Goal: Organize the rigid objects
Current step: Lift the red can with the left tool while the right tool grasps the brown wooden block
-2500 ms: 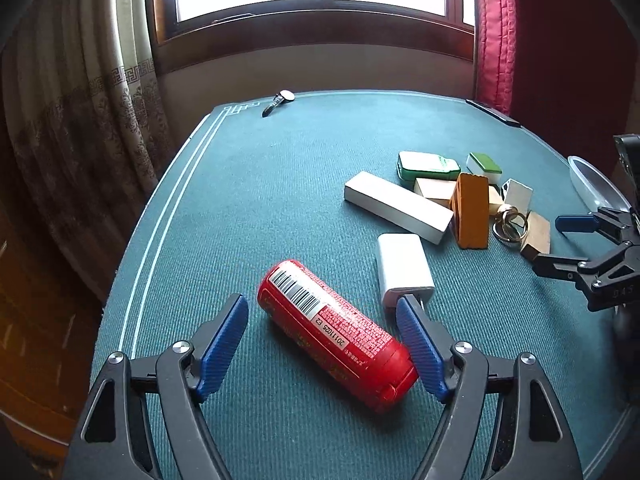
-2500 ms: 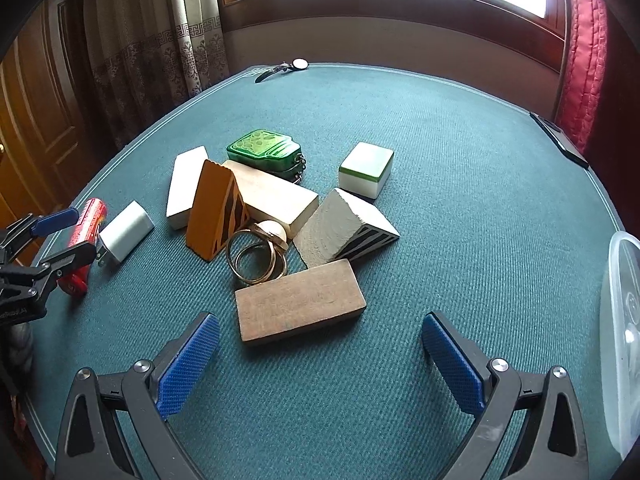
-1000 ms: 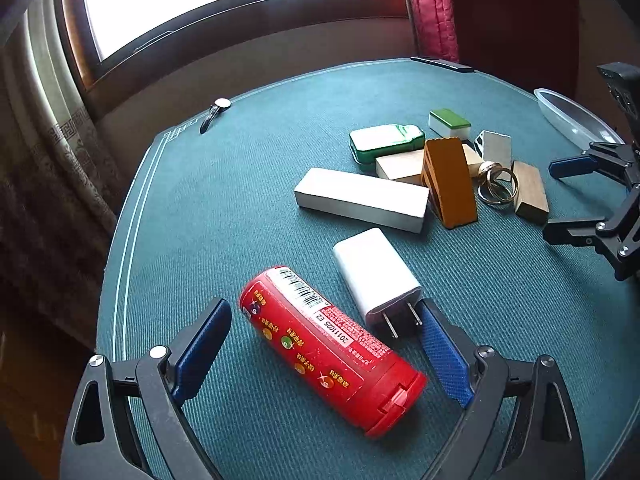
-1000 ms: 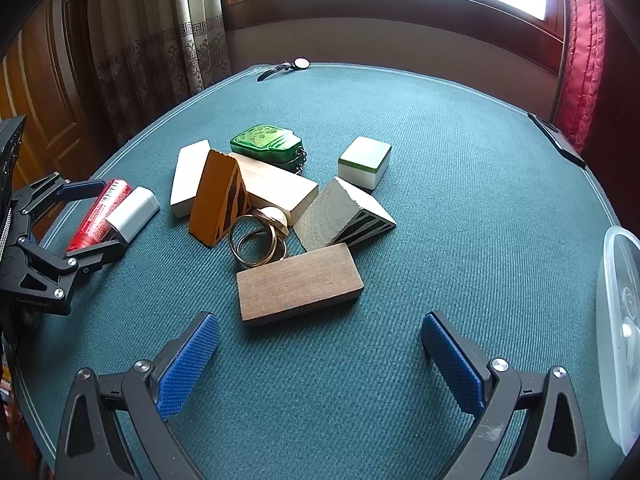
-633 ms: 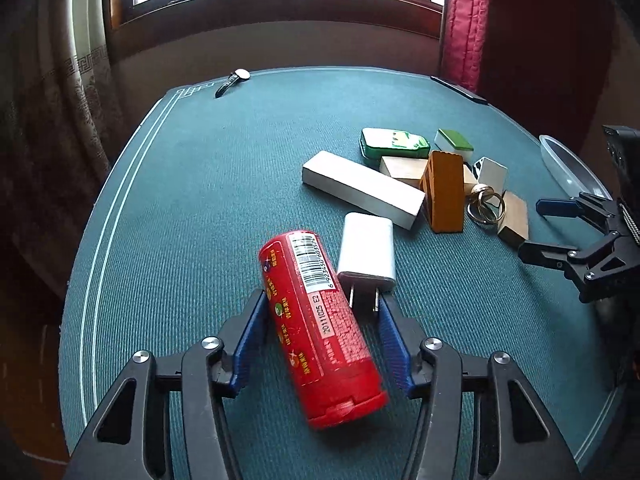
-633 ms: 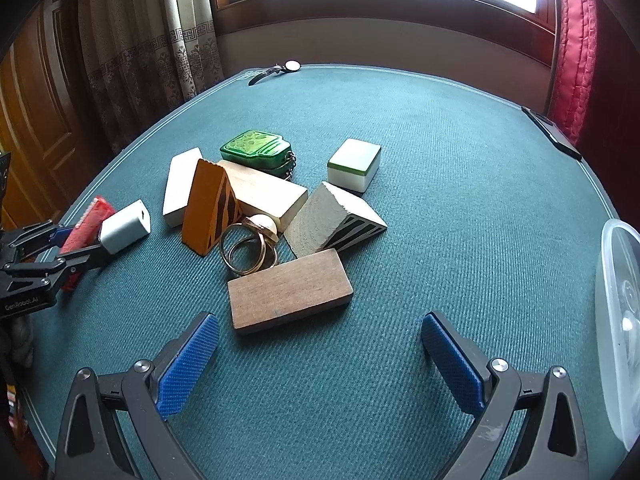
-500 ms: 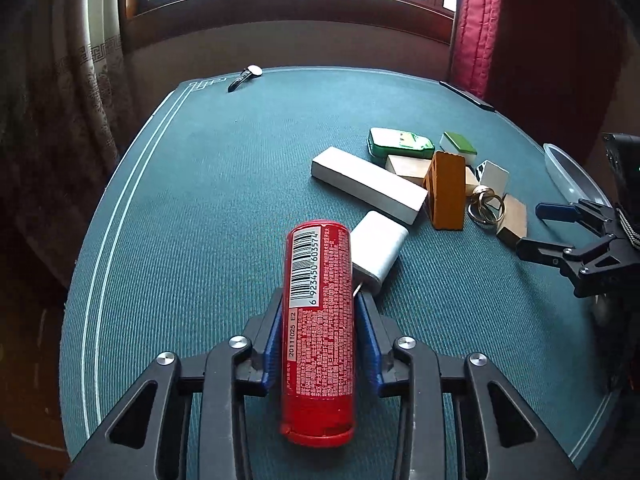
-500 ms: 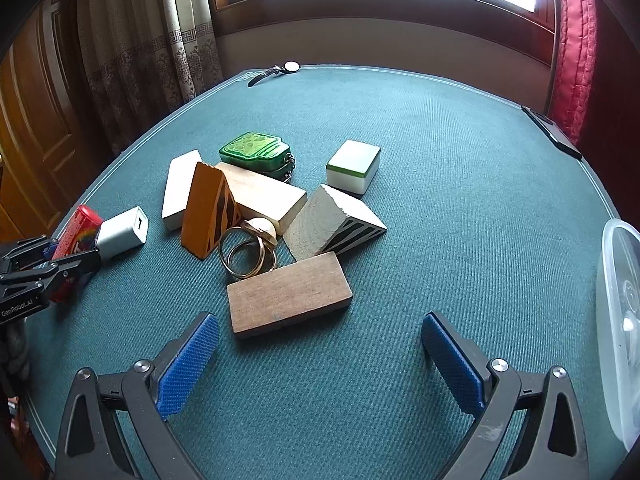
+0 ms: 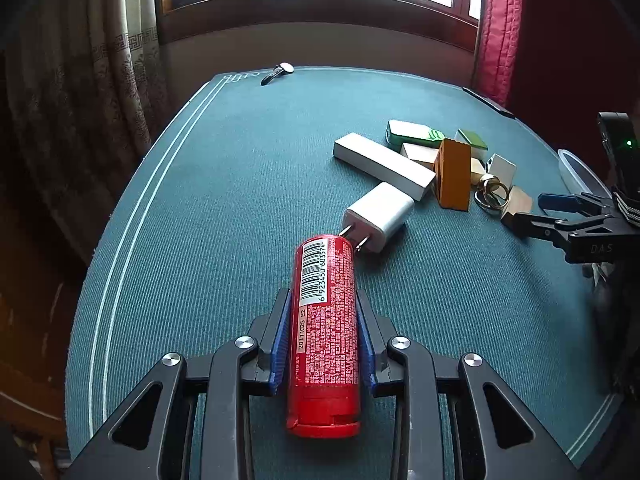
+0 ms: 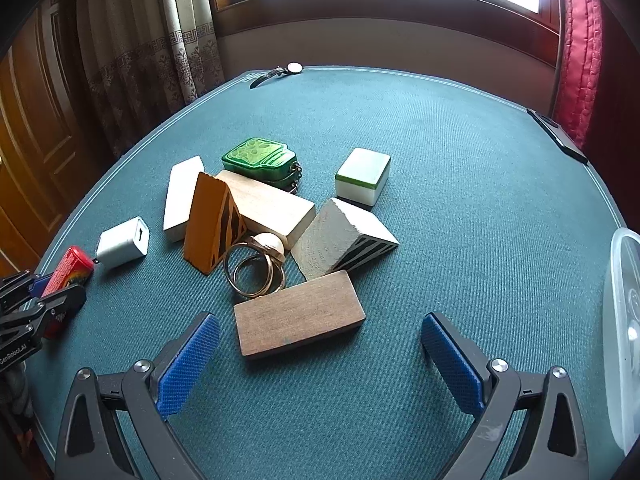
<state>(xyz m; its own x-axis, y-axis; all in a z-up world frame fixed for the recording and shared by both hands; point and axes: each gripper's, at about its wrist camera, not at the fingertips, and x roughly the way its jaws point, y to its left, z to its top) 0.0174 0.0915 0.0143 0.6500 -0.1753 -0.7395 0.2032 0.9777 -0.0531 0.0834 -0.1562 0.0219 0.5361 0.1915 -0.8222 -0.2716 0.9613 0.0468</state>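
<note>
My left gripper [image 9: 323, 344] is shut on a red can [image 9: 325, 320] that lies on the green felt table [image 9: 224, 216], its far end touching the prongs of a white charger [image 9: 380, 216]. The can also shows at the left edge of the right wrist view [image 10: 66, 270]. My right gripper [image 10: 320, 360] is open and empty, just in front of a brown wooden block [image 10: 298, 318]. Behind that block lie metal rings [image 10: 254, 270], an orange wedge [image 10: 212, 222], a white wedge [image 10: 344, 236], a pale wooden block [image 10: 272, 208], a green tin [image 10: 260, 158] and a green-topped white box [image 10: 362, 176].
A clear plastic container [image 10: 624, 320] sits at the table's right edge. A wristwatch [image 10: 280, 72] lies at the far edge, a dark flat remote [image 10: 556, 136] at the far right. A long white block [image 10: 182, 196] lies left of the pile. Curtains and a window stand behind.
My left gripper closed on the red can, turning it in line with the fingers and pushing the charger aside. My right gripper stayed open and crept slightly toward the brown block.
</note>
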